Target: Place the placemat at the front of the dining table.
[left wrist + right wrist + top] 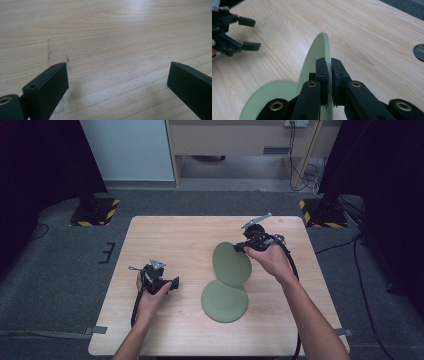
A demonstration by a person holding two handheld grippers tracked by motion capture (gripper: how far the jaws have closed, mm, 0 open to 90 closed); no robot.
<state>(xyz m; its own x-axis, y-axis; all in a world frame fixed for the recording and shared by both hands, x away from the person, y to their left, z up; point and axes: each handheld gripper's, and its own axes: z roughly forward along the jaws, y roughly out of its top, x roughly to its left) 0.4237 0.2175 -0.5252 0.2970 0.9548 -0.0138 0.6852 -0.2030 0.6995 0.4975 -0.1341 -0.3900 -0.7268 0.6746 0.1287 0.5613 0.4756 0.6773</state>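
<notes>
Wooden table [175, 240]; right gripper [329, 72] fingers clamped on tilted green plate [231, 264], left gripper [172, 284] fingers wide apart, empty.

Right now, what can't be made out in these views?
- Held plate, right gripper view: its lower edge is hidden behind the right gripper.
- Flat plate, high view: whether the held plate touches it is too small to tell.
- Dark object, right gripper view: cut off by the frame's edge.

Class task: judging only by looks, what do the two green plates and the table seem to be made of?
Lifted plate and flat plate: probably plastic or melamine, going by the matte, even green and thin rim. Table: pale wood or wood-look laminate, with visible grain and a soft sheen.
</notes>
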